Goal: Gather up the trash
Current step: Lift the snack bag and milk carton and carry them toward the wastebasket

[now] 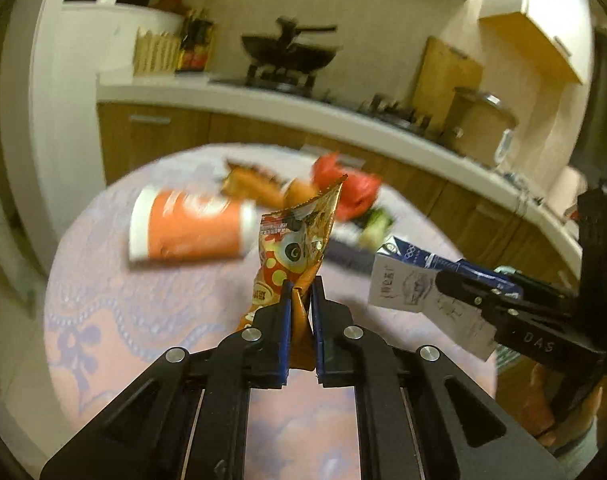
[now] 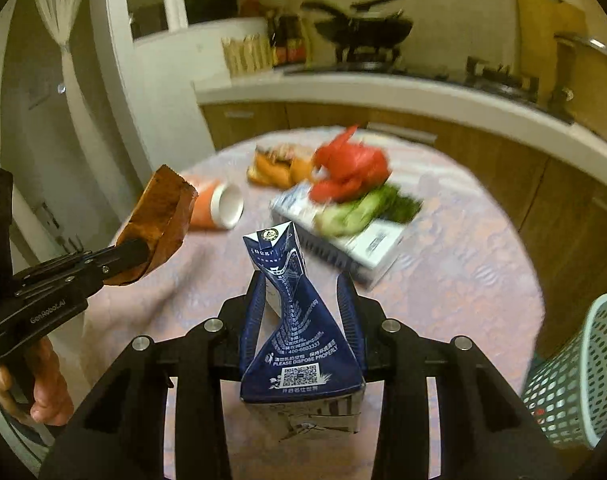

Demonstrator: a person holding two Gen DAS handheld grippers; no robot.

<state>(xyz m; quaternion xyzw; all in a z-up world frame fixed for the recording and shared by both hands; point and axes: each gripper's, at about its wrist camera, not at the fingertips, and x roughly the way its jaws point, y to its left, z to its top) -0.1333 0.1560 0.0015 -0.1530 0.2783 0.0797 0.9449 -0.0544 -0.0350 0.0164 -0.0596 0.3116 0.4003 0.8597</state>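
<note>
Beyond both held wrappers, an orange cup [image 1: 187, 226] lies toppled on the table [image 1: 115, 320].

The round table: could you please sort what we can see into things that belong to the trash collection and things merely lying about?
Job in hand:
- snack wrapper, clamped in left gripper
- crushed milk carton, clamped in right gripper
- tipped orange paper cup
- mesh wastebasket

Lying about:
- wok on the stove
- lidded pot
- wooden board
</note>
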